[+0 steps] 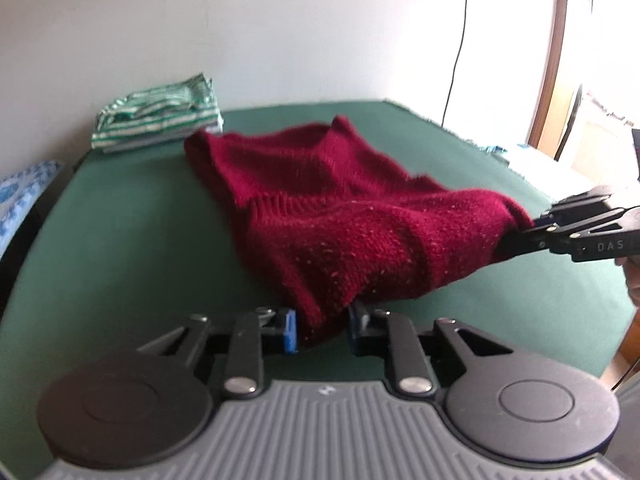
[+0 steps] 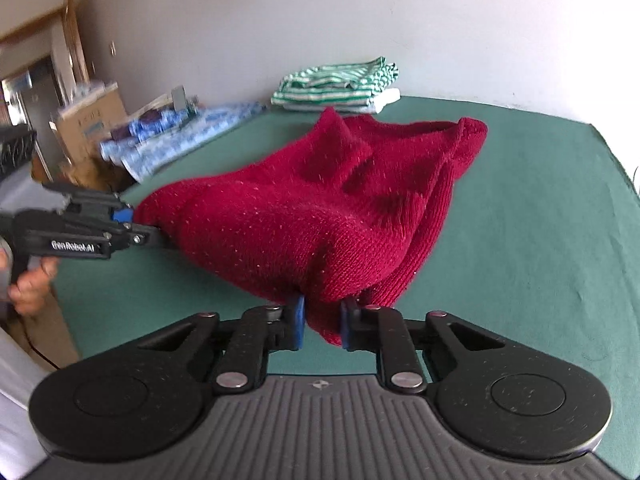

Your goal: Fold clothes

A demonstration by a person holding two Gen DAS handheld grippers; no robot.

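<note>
— Pinching what, left gripper (image 1: 322, 330)?
— Near corner of the red sweater (image 1: 340, 208); blue pads (image 1: 289, 330) squeeze a thick bunch of knit.
— Right gripper (image 2: 323, 326)?
— Same: jaws clamped on the other near corner, narrow gap filled with knit.
— Sweater's position?
— Near edge lifted, far end lying on the green table (image 2: 540, 220). Striped folded pile (image 2: 340, 84) behind.

The sweater (image 1: 336, 208) lies across the middle of the desk (image 1: 120, 248), its near edge raised off the surface. The left gripper (image 1: 322, 330) holds the near left corner; the right gripper (image 2: 322, 326) holds the near right corner, the sweater stretched between them. A stack of folded clothes (image 1: 156, 120) sits at the far left corner of the desk, behind the sweater, against the wall (image 1: 280, 28). A cardboard box (image 2: 90, 120) stands beyond the desk's left side.
</note>
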